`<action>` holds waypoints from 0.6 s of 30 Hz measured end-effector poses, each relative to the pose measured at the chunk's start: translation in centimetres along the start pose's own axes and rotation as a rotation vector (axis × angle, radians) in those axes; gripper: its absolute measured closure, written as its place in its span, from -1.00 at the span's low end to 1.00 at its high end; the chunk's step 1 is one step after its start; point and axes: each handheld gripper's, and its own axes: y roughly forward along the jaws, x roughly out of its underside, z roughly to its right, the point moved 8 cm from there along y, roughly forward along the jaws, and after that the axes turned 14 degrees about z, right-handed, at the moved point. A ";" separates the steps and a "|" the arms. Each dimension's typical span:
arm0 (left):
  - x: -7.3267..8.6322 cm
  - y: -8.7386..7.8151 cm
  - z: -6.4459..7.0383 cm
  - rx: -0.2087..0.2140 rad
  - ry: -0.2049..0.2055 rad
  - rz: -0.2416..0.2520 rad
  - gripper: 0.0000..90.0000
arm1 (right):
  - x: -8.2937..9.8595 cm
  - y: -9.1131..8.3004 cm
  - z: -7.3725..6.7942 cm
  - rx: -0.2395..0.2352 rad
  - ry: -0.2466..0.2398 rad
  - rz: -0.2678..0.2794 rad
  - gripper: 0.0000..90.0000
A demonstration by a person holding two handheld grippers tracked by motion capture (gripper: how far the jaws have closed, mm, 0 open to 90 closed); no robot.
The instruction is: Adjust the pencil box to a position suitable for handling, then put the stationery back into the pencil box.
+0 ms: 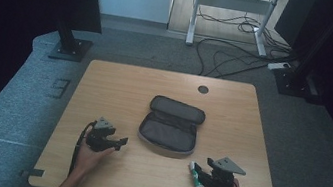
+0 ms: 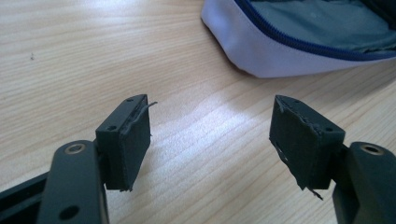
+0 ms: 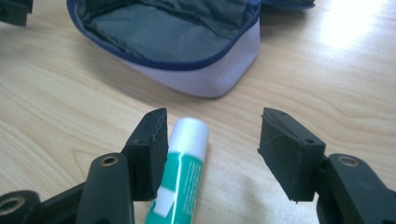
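high view: open pouch (image 1: 169,124) is seen mid-table (image 1: 116,80), left gripper (image 1: 113,142) near front-left edge, right gripper (image 1: 198,175) near front-right edge over a glue stick (image 1: 194,175) | left gripper view: jaws spread, nothing gripped, pouch (image 2: 280,51) ahead | right gripper view: jaws parted, glue stick (image 3: 180,172) lies between them against the left jaw, ungripped, pouch (image 3: 187,42) beyond
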 end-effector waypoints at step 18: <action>0.8 -0.4 -0.3 -0.008 -0.005 -0.006 -0.34 | 0.8 -2.1 -0.7 0.003 0.009 0.018 -0.09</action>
